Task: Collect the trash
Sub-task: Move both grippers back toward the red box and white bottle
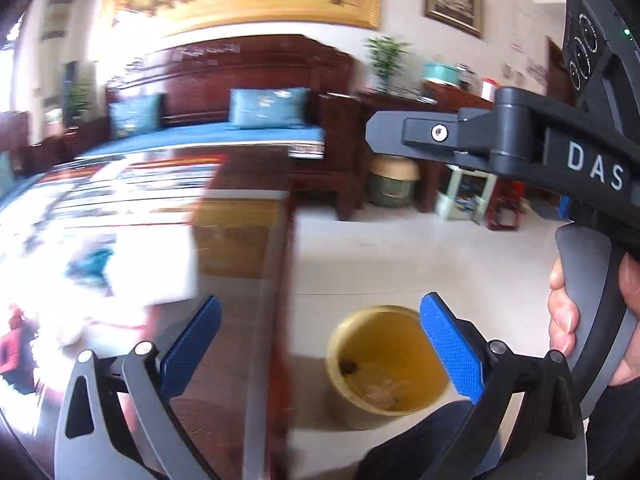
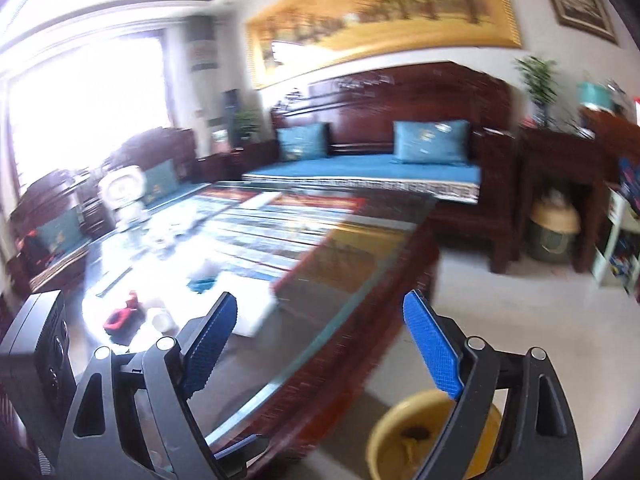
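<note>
Table edge (image 1: 280, 280) borders bare floor (image 1: 400, 248). Yellow bin (image 1: 390, 360) beside it, scraps inside. Left gripper (image 1: 320, 340) and right gripper (image 2: 320, 340) both spread, empty.

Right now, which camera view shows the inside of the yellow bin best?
The left wrist view. There the yellow bin stands on the floor beside the table, its whole rim and some scraps inside visible. In the right wrist view the bin is cut by the frame edge and partly hidden behind a finger.
</note>
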A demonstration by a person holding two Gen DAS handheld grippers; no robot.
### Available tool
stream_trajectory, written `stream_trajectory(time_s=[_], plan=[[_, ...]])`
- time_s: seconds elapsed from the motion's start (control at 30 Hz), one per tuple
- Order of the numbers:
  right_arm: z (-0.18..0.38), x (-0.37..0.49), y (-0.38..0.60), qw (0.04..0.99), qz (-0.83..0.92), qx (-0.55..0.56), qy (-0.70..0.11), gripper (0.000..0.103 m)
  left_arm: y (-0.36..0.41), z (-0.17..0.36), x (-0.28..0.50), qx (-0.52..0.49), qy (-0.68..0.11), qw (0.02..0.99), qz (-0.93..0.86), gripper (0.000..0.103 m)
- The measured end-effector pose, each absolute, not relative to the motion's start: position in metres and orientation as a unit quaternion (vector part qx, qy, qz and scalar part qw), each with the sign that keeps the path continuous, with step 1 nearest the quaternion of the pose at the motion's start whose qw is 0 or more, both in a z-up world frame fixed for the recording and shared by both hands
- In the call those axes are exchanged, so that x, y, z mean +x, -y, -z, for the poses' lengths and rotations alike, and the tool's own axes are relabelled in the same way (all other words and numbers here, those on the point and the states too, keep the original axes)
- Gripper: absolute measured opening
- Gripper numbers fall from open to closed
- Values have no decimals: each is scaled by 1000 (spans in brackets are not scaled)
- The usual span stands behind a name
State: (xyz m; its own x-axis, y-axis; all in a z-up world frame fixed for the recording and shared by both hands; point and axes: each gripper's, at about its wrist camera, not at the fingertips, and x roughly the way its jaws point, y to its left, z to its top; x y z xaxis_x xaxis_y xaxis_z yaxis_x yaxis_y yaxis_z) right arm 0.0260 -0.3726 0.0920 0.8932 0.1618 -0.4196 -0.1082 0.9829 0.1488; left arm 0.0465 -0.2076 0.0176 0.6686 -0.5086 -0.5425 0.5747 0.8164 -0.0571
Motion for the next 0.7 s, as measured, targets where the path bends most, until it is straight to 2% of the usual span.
stream_trajectory(time_s=[0.43, 0.7], plan=[[-79, 65, 166, 948, -218, 33, -230, 84, 12, -11, 79, 11, -307, 947, 93, 99], [-53, 90, 111, 946, -218, 25, -240, 84, -68, 12, 111, -7, -346, 938, 0, 99]])
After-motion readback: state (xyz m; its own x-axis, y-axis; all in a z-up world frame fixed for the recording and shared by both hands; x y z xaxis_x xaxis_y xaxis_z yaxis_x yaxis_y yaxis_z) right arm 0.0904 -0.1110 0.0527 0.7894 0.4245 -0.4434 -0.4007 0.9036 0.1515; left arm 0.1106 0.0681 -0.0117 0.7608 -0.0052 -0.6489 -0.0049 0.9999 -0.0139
